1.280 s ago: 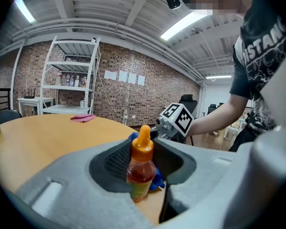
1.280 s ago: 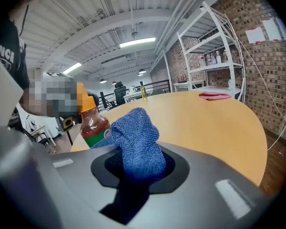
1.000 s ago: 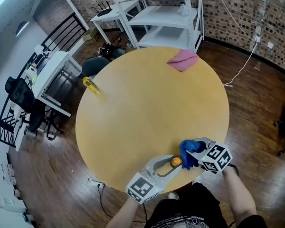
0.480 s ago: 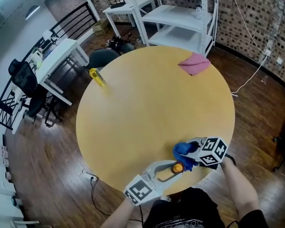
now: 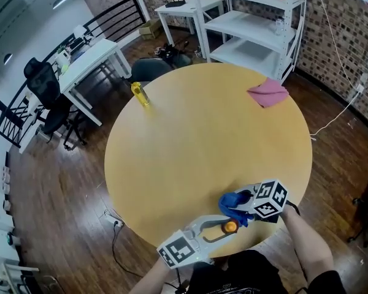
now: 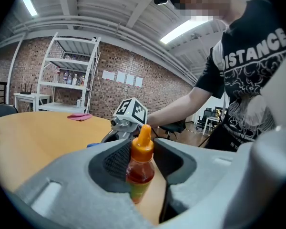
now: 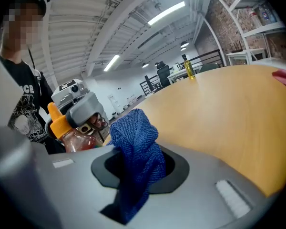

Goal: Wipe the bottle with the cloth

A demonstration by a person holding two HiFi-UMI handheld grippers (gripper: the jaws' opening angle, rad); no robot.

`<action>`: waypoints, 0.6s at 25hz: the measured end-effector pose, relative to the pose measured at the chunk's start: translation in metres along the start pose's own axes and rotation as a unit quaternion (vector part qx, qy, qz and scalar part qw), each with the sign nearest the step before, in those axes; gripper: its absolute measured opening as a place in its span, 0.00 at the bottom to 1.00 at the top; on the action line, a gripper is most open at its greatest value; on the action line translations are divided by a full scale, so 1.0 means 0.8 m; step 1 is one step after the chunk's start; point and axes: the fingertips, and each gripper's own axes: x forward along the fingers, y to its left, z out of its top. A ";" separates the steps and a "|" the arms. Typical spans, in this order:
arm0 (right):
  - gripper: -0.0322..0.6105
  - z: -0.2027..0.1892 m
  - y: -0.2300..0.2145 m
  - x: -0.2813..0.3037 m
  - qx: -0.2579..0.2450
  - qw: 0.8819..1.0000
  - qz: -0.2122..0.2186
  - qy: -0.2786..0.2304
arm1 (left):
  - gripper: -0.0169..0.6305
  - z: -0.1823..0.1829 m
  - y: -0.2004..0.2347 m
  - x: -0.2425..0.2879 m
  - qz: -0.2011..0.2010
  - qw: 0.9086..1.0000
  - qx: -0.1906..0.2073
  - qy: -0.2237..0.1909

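Observation:
A small bottle of red sauce with an orange cap (image 6: 141,168) (image 5: 229,227) (image 7: 66,131) stands upright between the jaws of my left gripper (image 6: 143,173) (image 5: 224,228), which is shut on it near the table's front edge. My right gripper (image 7: 136,175) (image 5: 236,206) is shut on a blue knitted cloth (image 7: 136,159) (image 5: 232,202). The cloth bunches up just beyond the bottle and beside it. I cannot tell whether cloth and bottle touch.
The round wooden table (image 5: 202,139) carries a pink cloth (image 5: 268,93) at its far right and a yellow bottle (image 5: 139,94) at its far left. White shelving (image 5: 257,17), a white desk (image 5: 89,60) and black chairs (image 5: 46,84) stand around it on the wooden floor.
My right gripper with the blue cloth has shifted left and turned, now lying beyond the bottle rather than to its right. The left gripper has kept the bottle in place.

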 end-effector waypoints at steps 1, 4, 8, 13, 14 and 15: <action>0.17 0.001 0.001 0.004 -0.001 1.000 0.009 0.007 | 0.25 0.000 0.000 -0.001 0.001 1.000 0.001 0.000; 0.17 0.004 0.006 0.015 -0.009 0.999 0.038 0.026 | 0.25 -0.001 -0.002 -0.003 0.003 1.000 0.004 0.001; 0.17 0.004 0.013 0.031 -0.026 0.995 0.075 0.053 | 0.25 -0.003 -0.005 0.000 0.006 1.000 0.010 0.002; 0.17 0.008 0.022 0.047 -0.051 0.988 0.119 0.089 | 0.25 -0.001 -0.005 0.002 0.012 1.000 0.015 0.007; 0.17 0.009 0.024 0.050 -0.054 0.985 0.129 0.097 | 0.25 -0.001 -0.005 0.003 0.014 1.000 0.016 0.008; 0.17 0.008 0.026 0.052 -0.058 0.983 0.138 0.105 | 0.25 0.000 -0.005 0.004 0.017 1.000 0.016 0.008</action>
